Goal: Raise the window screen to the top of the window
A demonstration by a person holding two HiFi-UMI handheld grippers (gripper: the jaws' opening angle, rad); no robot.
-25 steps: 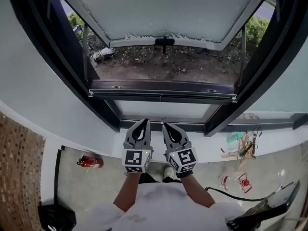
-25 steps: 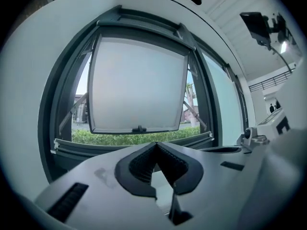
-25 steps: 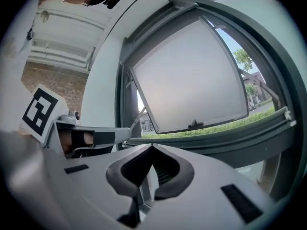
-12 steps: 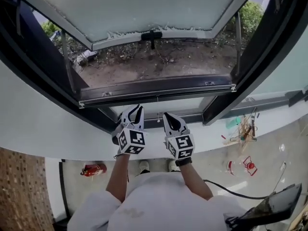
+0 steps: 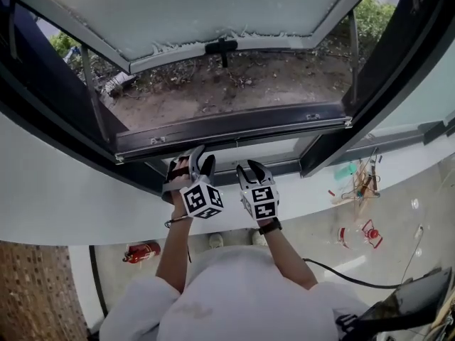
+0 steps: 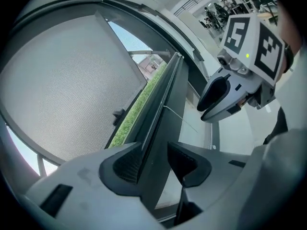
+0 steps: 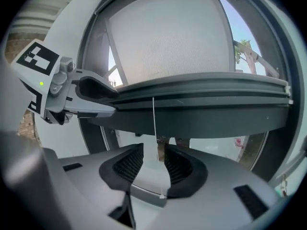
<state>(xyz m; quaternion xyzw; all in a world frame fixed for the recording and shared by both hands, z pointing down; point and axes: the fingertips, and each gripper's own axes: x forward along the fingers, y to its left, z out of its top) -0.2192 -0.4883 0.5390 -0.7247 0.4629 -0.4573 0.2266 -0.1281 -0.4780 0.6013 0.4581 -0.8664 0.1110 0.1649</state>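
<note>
The window screen's dark bottom rail (image 5: 227, 130) runs across the open window at mid height. A thin white cord (image 7: 154, 123) hangs from it. My left gripper (image 5: 193, 162) lies rolled on its side just under the rail. Its jaws are opening, and the rail's edge (image 6: 160, 104) runs into the gap without the pads pressing on it. My right gripper (image 5: 250, 168) sits beside it, upright, jaws opening. The cord passes loosely between its fingers (image 7: 180, 164). Each gripper shows in the other's view: right gripper (image 6: 206, 111), left gripper (image 7: 103, 91).
A mesh-panelled sash (image 5: 213, 6) swings outward above the rail, over bare soil (image 5: 234, 84). The white curved sill (image 5: 85, 204) lies under my hands. Below are a red extinguisher (image 5: 141, 252), scattered litter (image 5: 359, 190) and a black cable (image 5: 341, 279).
Both grippers have drawn in close under the dark rail. The left one has rolled onto its side. Both pairs of jaws, shut before, now stand apart.
</note>
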